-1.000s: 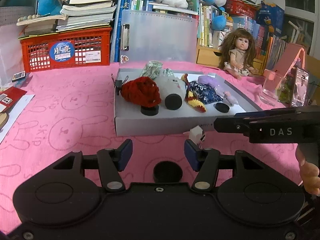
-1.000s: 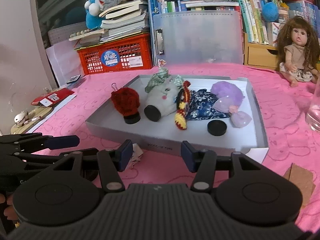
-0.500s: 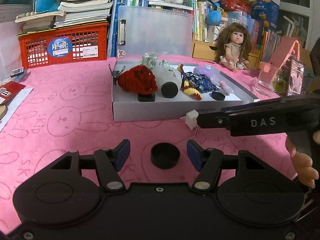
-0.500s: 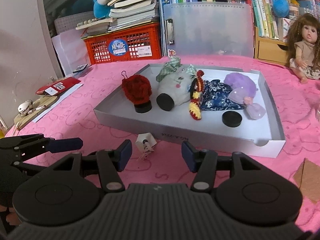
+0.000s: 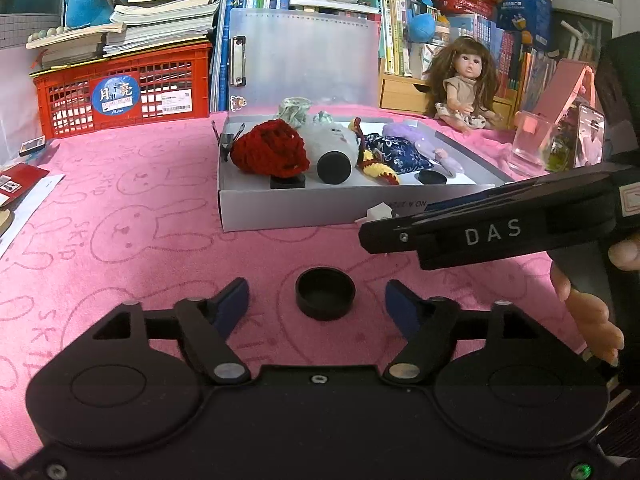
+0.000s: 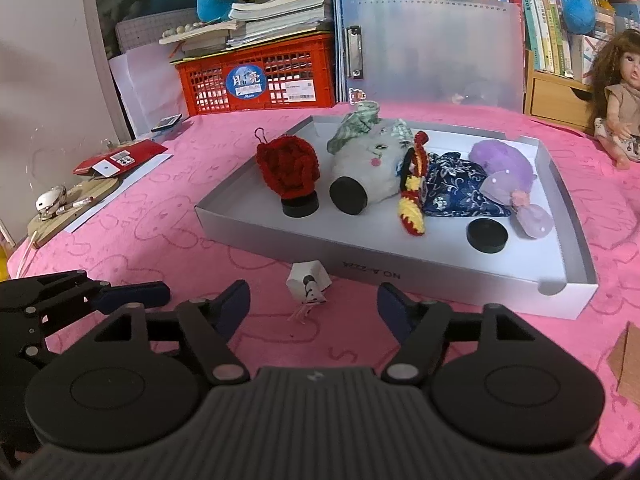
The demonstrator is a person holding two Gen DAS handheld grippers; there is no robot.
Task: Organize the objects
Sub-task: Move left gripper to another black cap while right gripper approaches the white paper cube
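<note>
Both tools gaping wide, nothing gripped, jaws just been opening.
Black cap lying on table btwn left tool tips: light, rigid, slick; pinch rim. White charm sitting before right tool, by tray: tiny, soft.

I see a black round cap lying open side up on the pink cloth at six o'clock from the shallow white box, a small white tasselled charm tipped over just before that box's front wall, and four soft pouches lying inside.
</note>
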